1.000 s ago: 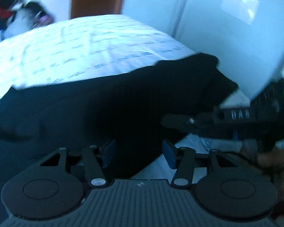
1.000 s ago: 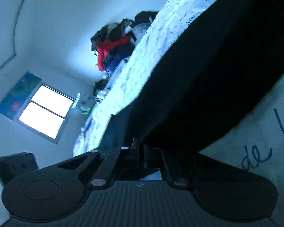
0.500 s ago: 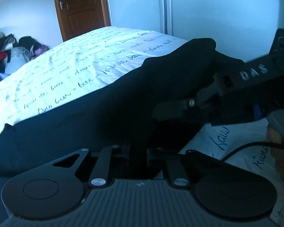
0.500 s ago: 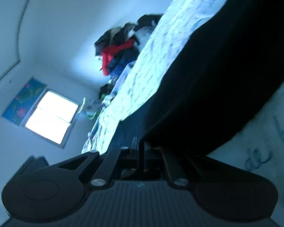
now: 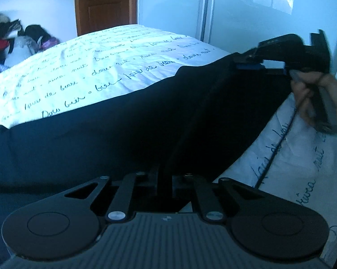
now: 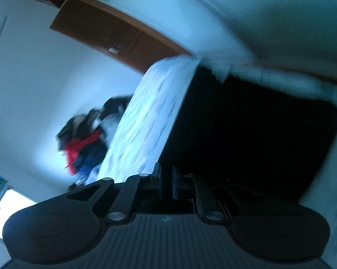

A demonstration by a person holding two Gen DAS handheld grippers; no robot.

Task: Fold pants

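Observation:
Dark pants [image 5: 123,134] lie across a white bedspread with blue handwriting print [image 5: 90,67]. My left gripper [image 5: 165,179] is shut on the near edge of the pants, and a taut fold runs from it up to the right. My right gripper [image 5: 251,63], seen in the left wrist view at upper right, is shut on the far corner of the pants and holds it lifted. In the tilted, blurred right wrist view my right gripper [image 6: 166,179] is pinched on the dark fabric [image 6: 246,134].
A pile of clothes [image 5: 13,38] lies at the far left of the bed, also in the right wrist view [image 6: 83,141]. A brown door [image 5: 105,4] and white wardrobe doors [image 5: 246,11] stand behind the bed. A hand [image 5: 318,98] holds the right gripper.
My left gripper went from open to shut on the pants' near edge. My right gripper rose and swung with its corner, lifting the fabric off the bed.

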